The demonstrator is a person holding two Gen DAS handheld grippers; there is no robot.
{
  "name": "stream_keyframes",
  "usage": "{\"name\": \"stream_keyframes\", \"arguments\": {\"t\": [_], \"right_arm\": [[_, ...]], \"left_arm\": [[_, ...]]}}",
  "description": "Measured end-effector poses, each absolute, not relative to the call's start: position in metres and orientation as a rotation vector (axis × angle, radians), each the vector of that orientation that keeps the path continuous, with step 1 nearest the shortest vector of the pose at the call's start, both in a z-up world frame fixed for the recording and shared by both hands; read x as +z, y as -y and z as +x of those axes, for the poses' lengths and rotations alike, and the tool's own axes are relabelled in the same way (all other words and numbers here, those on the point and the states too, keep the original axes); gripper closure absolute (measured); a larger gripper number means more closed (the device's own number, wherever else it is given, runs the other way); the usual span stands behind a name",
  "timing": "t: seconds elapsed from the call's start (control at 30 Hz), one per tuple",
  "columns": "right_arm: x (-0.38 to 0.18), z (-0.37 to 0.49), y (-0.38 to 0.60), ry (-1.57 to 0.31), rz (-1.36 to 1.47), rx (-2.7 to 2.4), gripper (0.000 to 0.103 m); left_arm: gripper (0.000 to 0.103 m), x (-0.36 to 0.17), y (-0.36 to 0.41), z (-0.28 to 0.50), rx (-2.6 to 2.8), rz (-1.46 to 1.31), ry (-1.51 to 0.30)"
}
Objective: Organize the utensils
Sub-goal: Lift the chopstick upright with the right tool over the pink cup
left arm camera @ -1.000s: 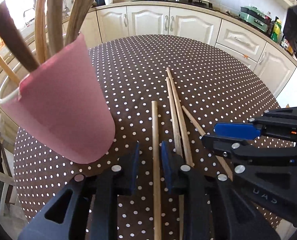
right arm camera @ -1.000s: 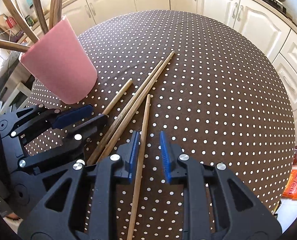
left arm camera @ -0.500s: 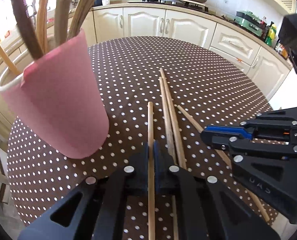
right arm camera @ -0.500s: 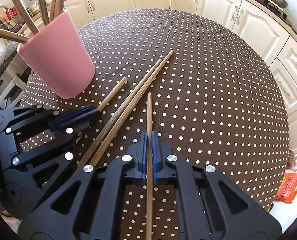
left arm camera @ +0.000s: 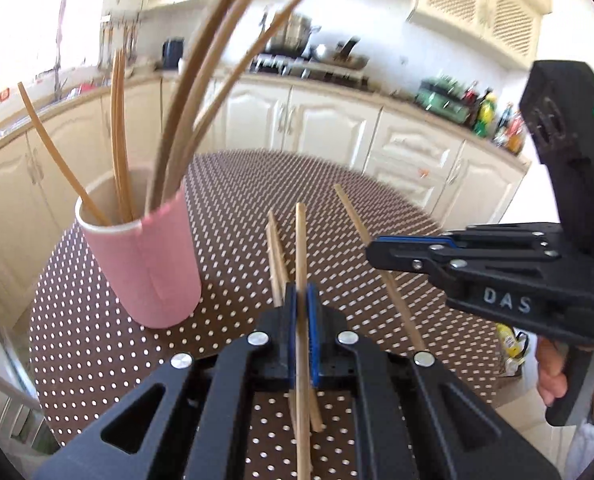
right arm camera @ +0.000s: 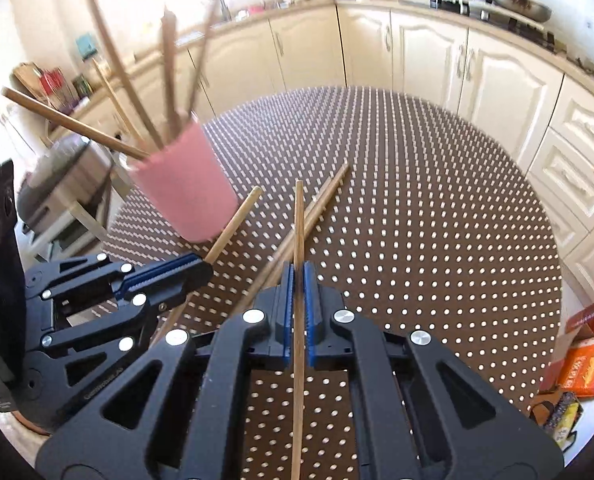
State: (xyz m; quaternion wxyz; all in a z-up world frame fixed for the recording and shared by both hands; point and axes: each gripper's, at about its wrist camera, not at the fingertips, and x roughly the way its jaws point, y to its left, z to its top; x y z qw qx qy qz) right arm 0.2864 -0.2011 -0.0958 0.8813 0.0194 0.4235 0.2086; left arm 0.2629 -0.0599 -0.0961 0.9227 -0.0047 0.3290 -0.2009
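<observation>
Both grippers have come up off the surface since a second ago, when their jaws stood apart around chopsticks lying flat; now each set of jaws is clamped on one. My left gripper holds a chopstick whose long axis runs straight along the fingers, its far tip pointing away from me toward the cabinets, clear of the dotted cloth. My right gripper pinches a second chopstick the same way, tip pointing ahead and lifted. I see two more chopsticks lying together on the surface, slanting up and right in the right wrist view, passing under the held one. Beside the left gripper stands the pink cup, upright, with several sticks fanning out of it
</observation>
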Motion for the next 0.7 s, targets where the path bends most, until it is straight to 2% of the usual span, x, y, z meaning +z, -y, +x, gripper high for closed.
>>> {"name": "stream_keyframes", "arguments": {"t": [0.43, 0.7], "right_arm": [[-0.036, 0.240, 0.213, -0.656, 0.079, 0.484, 0.097], [-0.025, 0.245, 0.202, -0.621, 0.081, 0.503, 0.097]], "left_arm": [[0.097, -0.064, 0.021, 0.211, -0.419, -0.147, -0.303], [0.097, -0.056, 0.002, 0.203, -0.375, -0.179, -0.249]]}}
